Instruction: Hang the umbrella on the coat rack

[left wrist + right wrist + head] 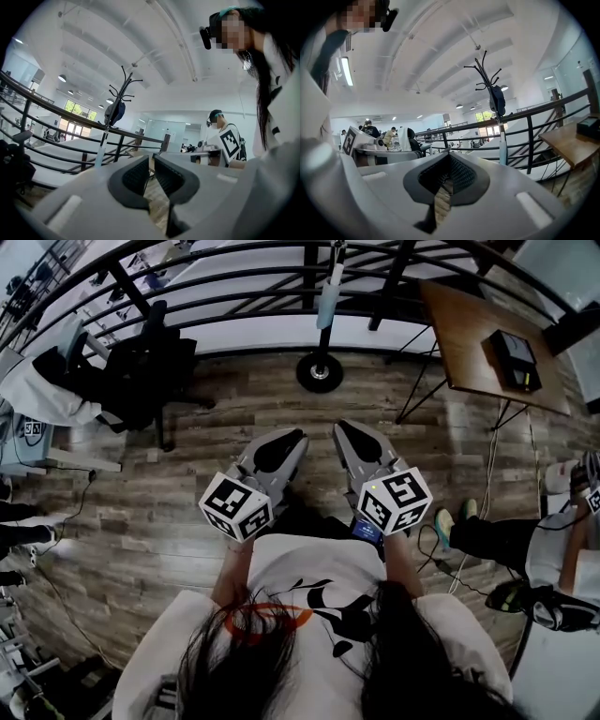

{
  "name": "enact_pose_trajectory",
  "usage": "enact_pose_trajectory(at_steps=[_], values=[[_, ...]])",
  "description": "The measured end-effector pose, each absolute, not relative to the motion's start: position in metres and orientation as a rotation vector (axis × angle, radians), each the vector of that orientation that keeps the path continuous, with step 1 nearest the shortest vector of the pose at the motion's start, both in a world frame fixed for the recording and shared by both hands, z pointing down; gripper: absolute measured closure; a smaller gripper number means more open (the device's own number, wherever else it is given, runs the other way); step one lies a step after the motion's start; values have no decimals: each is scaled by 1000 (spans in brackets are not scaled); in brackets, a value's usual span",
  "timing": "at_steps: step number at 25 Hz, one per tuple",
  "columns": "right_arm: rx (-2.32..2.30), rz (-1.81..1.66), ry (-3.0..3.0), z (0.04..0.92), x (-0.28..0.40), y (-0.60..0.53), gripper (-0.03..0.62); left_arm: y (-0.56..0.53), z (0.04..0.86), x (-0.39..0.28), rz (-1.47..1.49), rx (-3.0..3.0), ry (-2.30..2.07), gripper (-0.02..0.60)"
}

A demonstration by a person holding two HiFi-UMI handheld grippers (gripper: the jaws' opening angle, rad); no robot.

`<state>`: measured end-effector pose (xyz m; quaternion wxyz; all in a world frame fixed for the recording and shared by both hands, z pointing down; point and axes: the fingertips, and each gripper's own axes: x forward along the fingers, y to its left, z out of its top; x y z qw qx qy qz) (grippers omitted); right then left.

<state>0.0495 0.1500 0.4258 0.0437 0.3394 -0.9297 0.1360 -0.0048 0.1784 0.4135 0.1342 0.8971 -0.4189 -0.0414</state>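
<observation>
A black coat rack [123,86] stands ahead by the railing, and a dark blue folded umbrella [115,112] hangs from one of its hooks. The right gripper view shows the same rack [485,75] and umbrella [498,101]. From the head view I see only the rack's round base [320,371] and its pole with a pale blue sleeve [325,301]. My left gripper [291,439] and right gripper [345,432] are held side by side in front of my chest, well short of the rack. The jaws of both are together with nothing between them.
A black metal railing [234,296] runs behind the rack. A black office chair [141,367] draped with clothes stands at the left. A wooden table [469,329] with a black box [515,360] is at the right. Another person [534,554] sits at the far right, near cables on the floor.
</observation>
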Motion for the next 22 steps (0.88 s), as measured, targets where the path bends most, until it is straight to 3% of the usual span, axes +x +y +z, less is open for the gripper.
enact_pose_trajectory(at_steps=[22], values=[[1061,365,-2831,428,74,183,583,210,408,23,-88,2658,-1186,546]])
